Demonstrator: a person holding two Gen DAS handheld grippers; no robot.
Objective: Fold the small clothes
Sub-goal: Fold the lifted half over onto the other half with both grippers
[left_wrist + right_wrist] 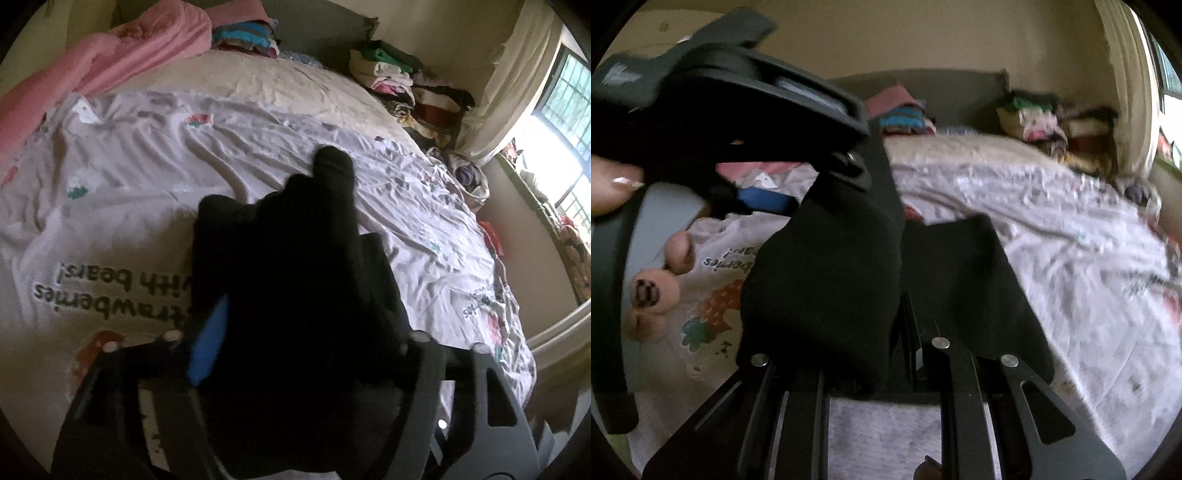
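Here, black garment (bunched) between both jaws.

I see open printed sheet across the bed's middle; clothes piles crowd its far edge, a pink blanket its far-left corner.

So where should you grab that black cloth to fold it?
Grip the free upper edge of the black cloth, coming from above. It bunches up over the left hand-held gripper with that end loose, while its lower part hangs across the right hand-held gripper.
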